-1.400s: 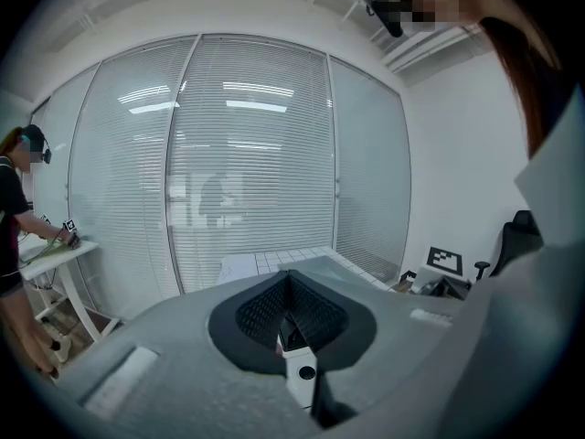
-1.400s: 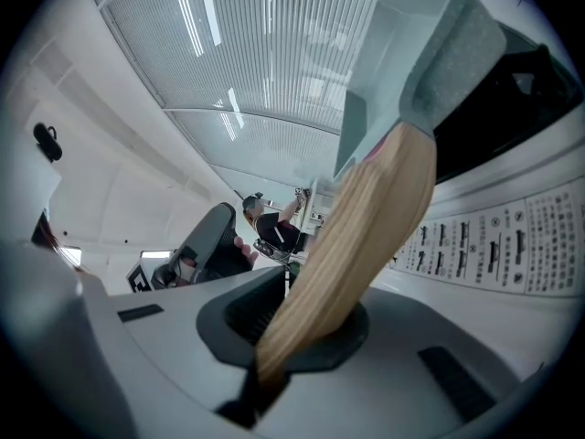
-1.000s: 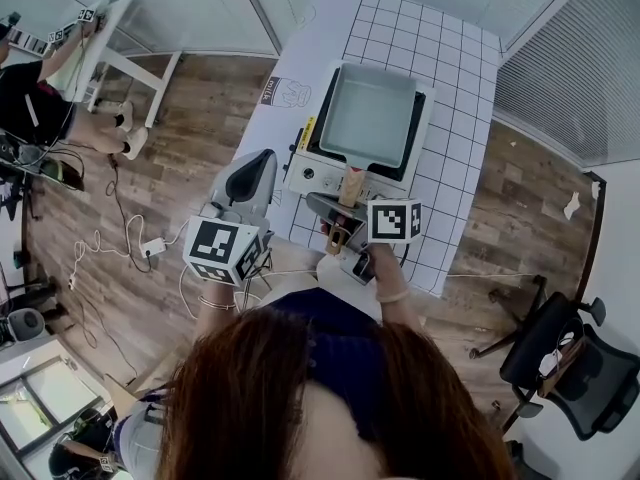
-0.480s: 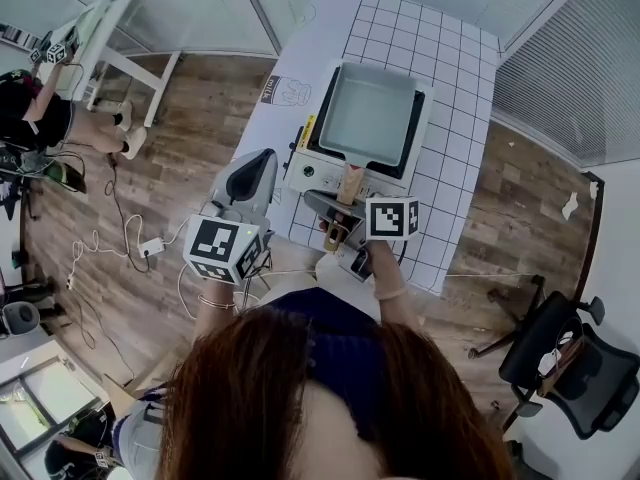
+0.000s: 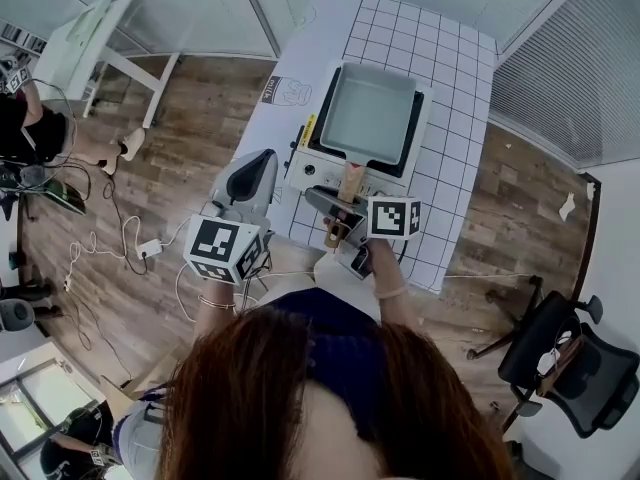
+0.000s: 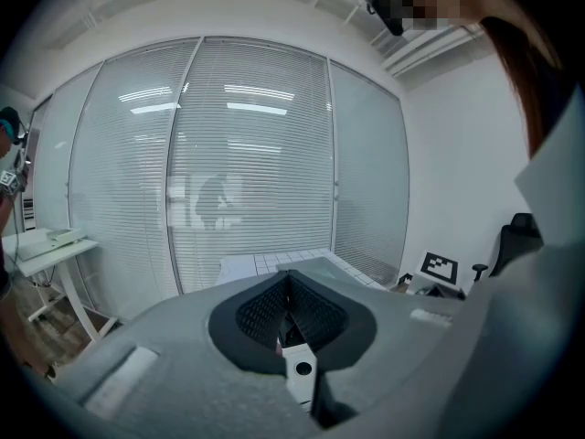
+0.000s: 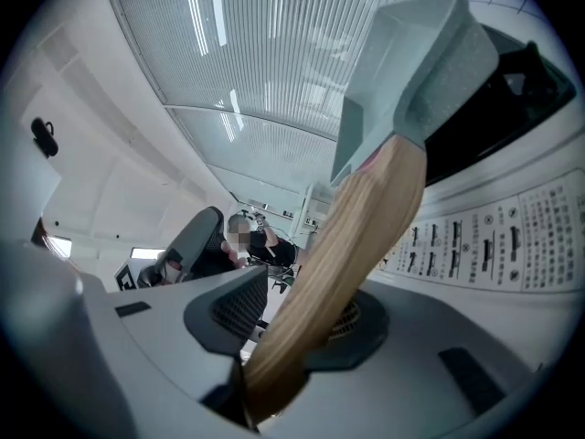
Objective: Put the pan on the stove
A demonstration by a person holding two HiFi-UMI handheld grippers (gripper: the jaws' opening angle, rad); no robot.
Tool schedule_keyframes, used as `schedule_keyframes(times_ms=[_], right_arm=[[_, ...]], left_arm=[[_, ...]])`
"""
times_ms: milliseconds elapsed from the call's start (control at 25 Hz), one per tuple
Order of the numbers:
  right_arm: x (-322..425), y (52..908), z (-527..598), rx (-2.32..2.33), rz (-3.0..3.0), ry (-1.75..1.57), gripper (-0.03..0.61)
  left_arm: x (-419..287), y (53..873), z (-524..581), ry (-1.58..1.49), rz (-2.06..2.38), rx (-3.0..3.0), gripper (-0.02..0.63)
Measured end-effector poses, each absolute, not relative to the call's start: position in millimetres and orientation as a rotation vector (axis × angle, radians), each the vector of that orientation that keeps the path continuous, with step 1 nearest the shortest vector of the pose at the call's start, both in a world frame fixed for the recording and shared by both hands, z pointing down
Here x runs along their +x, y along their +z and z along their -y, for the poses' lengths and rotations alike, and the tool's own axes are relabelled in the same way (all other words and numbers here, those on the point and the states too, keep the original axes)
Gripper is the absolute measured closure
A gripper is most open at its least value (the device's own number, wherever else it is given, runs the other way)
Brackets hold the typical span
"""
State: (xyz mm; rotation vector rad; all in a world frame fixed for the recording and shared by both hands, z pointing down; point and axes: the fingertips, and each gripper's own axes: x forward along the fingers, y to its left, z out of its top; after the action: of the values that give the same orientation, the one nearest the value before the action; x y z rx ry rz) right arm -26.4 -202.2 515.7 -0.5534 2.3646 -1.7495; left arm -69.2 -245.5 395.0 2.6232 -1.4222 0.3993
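On the portable stove (image 5: 318,175), at 12 o'clock from the person's hands in the head view, the square pan (image 5: 368,113) sits flat over the burner. Its wooden handle (image 5: 349,182) sticks out toward 6 o'clock over the control panel. That leaves the grip clear of the heat and within reach, so the task looks done apart from letting go.

The right gripper (image 5: 338,213) is at the handle's free end. Its jaws have just been opening: in the right gripper view the handle (image 7: 347,254) lies between them, but one pad stands clear of the wood, so nothing is clamped.

The left gripper (image 5: 255,173), at 8 o'clock from the stove beyond the edge of the gridded table (image 5: 450,58), has its jaws pressed together on nothing (image 6: 289,309). It seems to be simply waiting.

Against the earlier frames, pan and stove have not shifted. A bystander (image 5: 25,118) at 10 o'clock has moved away from the far desk.
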Motion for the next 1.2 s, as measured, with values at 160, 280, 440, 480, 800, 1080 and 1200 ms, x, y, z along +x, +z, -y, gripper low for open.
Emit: schedule_keyframes(times_ms=[160, 280, 440, 480, 800, 1080, 1200], right_arm=[[-22.7, 516.6, 202.8, -0.584, -2.332, -1.755, 0.413], [-18.8, 517.0, 203.8, -0.604, -2.29, -1.759, 0.398], [-13.3, 516.9, 204.5, -0.645, -2.242, -1.755, 0.367], [-11.8, 516.7, 204.8, -0.655, -2.231, -1.752, 0.358], [2.0, 516.0, 203.7, -0.751, -2.14, -1.734, 0.345], [10.0, 518.9, 195.5, -0.824, -2.12, -1.739, 0.345], [12.5, 518.6, 190.4, -0.849, -2.126, -1.738, 0.344]], left_arm=[[-70.6, 393.8, 242.2, 0.392, 1.424, 2.625, 0.604], [-71.1, 393.4, 239.0, 0.386, 1.421, 2.629, 0.604], [-72.5, 391.2, 234.0, 0.378, 1.413, 2.639, 0.604], [-72.9, 390.6, 232.9, 0.376, 1.411, 2.642, 0.604], [-72.7, 385.5, 222.9, 0.352, 1.395, 2.662, 0.604], [-70.5, 382.1, 213.0, 0.334, 1.373, 2.683, 0.604], [-71.5, 380.2, 207.7, 0.327, 1.37, 2.689, 0.604]])
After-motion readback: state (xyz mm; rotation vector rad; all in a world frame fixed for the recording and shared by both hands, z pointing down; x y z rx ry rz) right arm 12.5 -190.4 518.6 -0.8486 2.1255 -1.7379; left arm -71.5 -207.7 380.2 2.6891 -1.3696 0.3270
